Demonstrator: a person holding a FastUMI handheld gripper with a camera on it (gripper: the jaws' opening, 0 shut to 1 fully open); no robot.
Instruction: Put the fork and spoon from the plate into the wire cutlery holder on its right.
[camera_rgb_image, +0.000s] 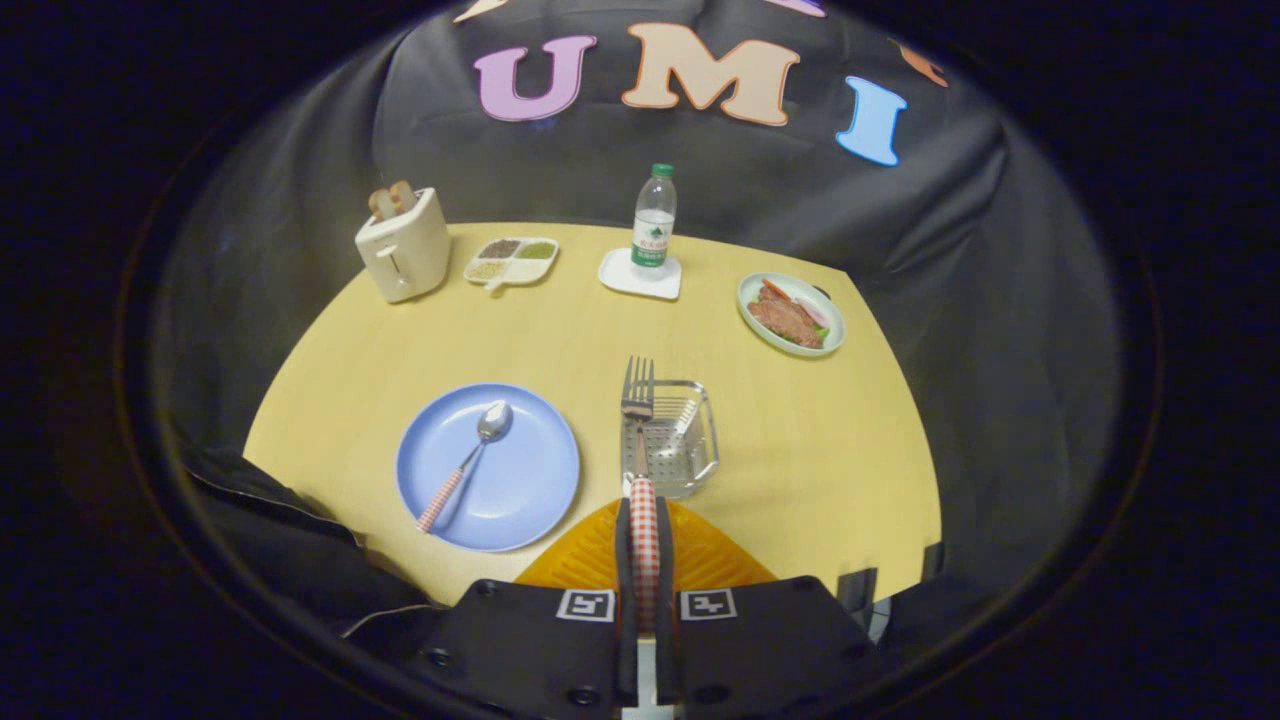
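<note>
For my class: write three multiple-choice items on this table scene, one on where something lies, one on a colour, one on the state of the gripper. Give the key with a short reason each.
1. Where is the spoon?
A. In the wire cutlery holder
B. On the plate
C. Beside the toaster

2. What colour is that plate?
A. Blue
B. White
C. Green

3. What is the gripper doing?
A. Open over the table
B. Shut on the fork
C. Shut on the bottle

Key: 1 B, the spoon lies across the plate. 2 A, its surface is blue. 3 B, both fingers press the fork's checked handle, tines over the holder.
</note>
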